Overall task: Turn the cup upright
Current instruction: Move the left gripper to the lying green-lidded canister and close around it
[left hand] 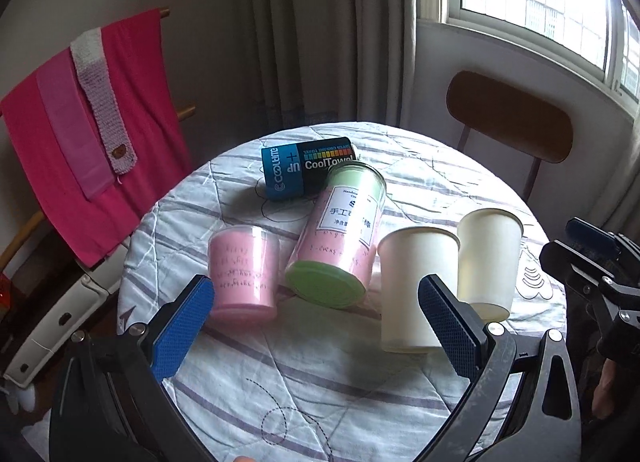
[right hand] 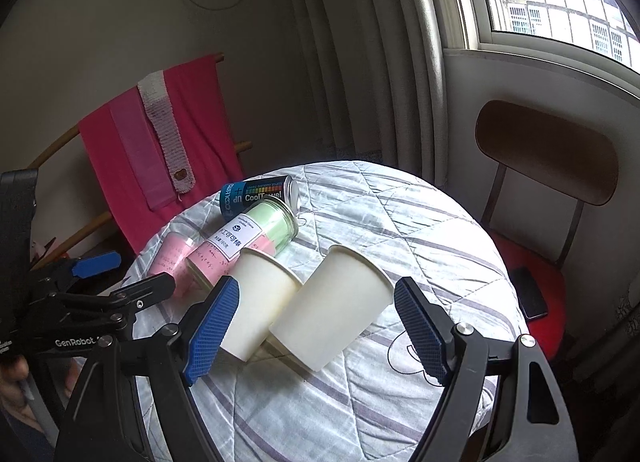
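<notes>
Two white paper cups stand on the round table with their wide rims up. In the left wrist view the nearer cup (left hand: pixel 416 286) is by my left gripper's right finger and the other cup (left hand: pixel 488 262) is behind it. In the right wrist view they are the left cup (right hand: pixel 260 298) and the right cup (right hand: pixel 336 306), both just ahead of my fingers. My left gripper (left hand: pixel 316 326) is open and empty above the table. My right gripper (right hand: pixel 316 326) is open and empty; it also shows at the right edge of the left wrist view (left hand: pixel 588 258).
A pink tub (left hand: pixel 244 270), a lying pink-and-green jar (left hand: pixel 340 230) and a lying blue-black CoolTowel can (left hand: pixel 308 170) sit at the table's (left hand: pixel 304 382) back left. A wooden chair (right hand: pixel 548 166) with a phone (right hand: pixel 530 294) on its red seat stands to the right. A pink towel (left hand: pixel 92 130) hangs to the left.
</notes>
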